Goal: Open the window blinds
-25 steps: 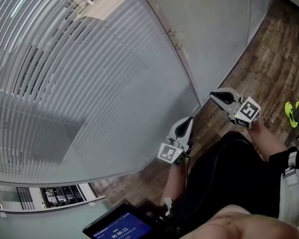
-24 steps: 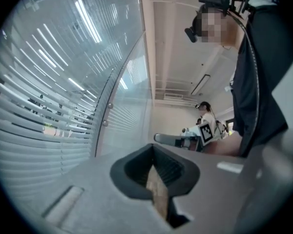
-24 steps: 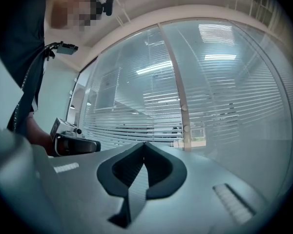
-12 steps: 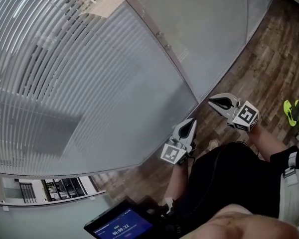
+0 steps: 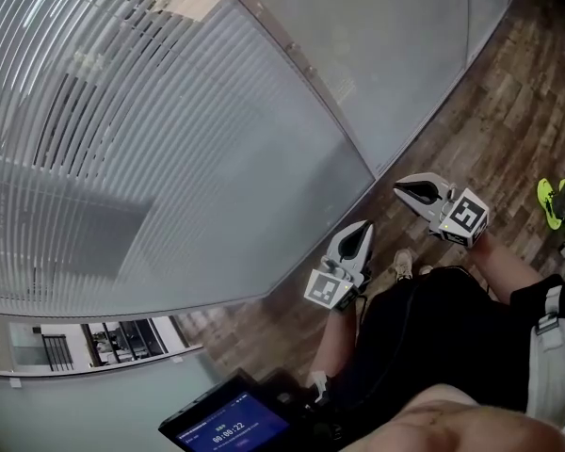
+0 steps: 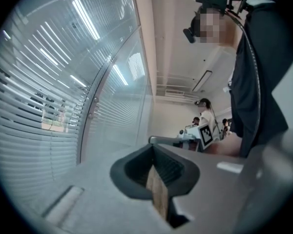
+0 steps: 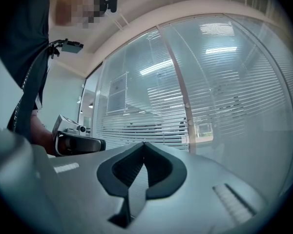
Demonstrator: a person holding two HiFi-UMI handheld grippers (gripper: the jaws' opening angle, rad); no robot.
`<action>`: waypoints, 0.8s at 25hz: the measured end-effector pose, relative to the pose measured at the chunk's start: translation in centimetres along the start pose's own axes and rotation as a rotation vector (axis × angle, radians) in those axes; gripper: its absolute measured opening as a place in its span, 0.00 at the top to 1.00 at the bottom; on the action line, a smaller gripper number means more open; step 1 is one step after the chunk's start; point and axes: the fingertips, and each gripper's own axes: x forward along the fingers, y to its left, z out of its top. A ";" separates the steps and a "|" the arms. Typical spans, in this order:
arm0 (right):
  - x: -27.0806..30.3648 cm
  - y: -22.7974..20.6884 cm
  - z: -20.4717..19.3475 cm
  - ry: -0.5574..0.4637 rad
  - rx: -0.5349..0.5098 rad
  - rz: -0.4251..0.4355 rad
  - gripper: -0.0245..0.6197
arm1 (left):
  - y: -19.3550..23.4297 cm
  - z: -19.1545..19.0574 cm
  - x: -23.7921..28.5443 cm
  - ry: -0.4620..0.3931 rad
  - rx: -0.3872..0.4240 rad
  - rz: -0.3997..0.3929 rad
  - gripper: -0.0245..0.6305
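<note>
Beside the glass wall [image 5: 405, 64], a person has carried the left gripper [image 5: 364, 226] and right gripper [image 5: 399, 188] slightly farther along, both jaws pressed together on nothing. The blinds [image 5: 122, 158], far left, hang lowered, well apart from either gripper.

The person holds both grippers out ahead of the torso [image 5: 424, 337], roughly level and side by side without touching. The left gripper [image 5: 362, 231] sits nearer the body, its marker cube [image 5: 327, 288] turned up toward the head, with the bare left forearm [image 5: 332, 347] running back beneath it. The right gripper [image 5: 407, 190] reaches slightly further out, carried on the bare right forearm [image 5: 505, 266]. On the left gripper the dark pads [image 6: 136, 165] meet at their tips with nothing between them. The right gripper's pads [image 7: 118, 172] are likewise closed and empty.
</note>
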 end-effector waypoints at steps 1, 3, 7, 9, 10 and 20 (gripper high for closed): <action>0.0 0.1 -0.2 0.008 -0.007 0.000 0.96 | -0.1 0.0 -0.2 0.001 0.002 0.003 0.96; 0.3 0.6 -0.5 0.023 -0.027 0.015 0.96 | 0.0 0.1 -0.5 0.000 0.002 0.009 0.96; 0.6 1.0 -0.5 0.023 -0.045 0.035 0.96 | 0.1 0.3 -0.8 -0.007 0.010 0.021 0.96; 0.5 0.9 -0.6 0.023 -0.048 0.038 0.96 | -0.1 0.3 -0.8 -0.012 0.009 0.029 0.96; 0.5 1.0 -0.6 0.025 -0.049 0.040 0.96 | -0.1 0.2 -0.9 -0.011 0.007 0.032 0.96; 0.5 0.1 -1.0 0.030 -0.030 0.022 0.96 | -0.6 -0.8 -1.1 0.013 -0.005 0.030 0.96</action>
